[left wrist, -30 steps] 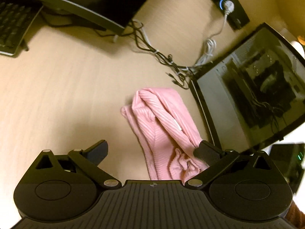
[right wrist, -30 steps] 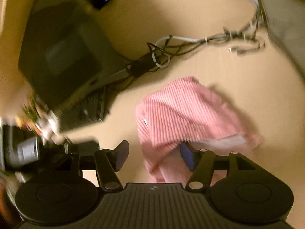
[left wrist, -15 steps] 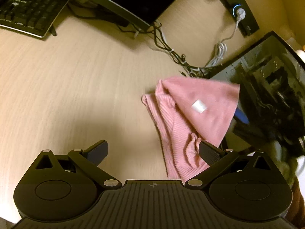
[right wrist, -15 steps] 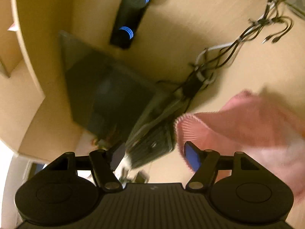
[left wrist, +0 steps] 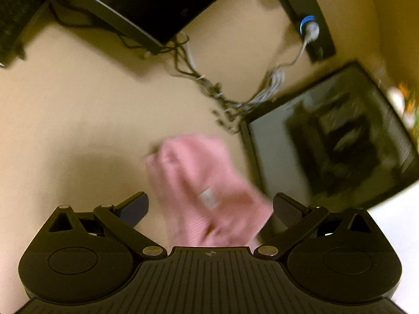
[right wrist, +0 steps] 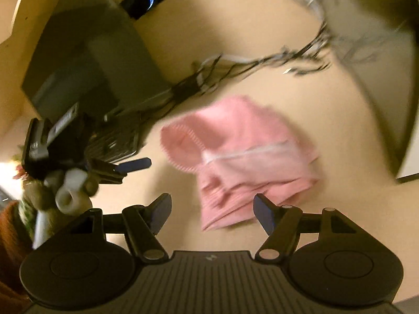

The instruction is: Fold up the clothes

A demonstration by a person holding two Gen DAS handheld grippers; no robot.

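Fingers (left wrist: 132, 208) of both grippers spread wide, w/ pink garment (right wrist: 235, 162) on desk betw. them, ungripped.

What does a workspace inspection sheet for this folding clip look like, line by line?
Surface: light wood desk, bare around the garment.
Job's things: pink ribbed garment, bunched and partly folded, lying on the desk.
Clutter: nothing seen on the desk near the garment.
Grippers: left gripper open above the garment; right gripper open, fingers clear of the cloth.
Cables: tangled cable bundle behind the garment.
Surroundings: computer case, monitor, power strip.
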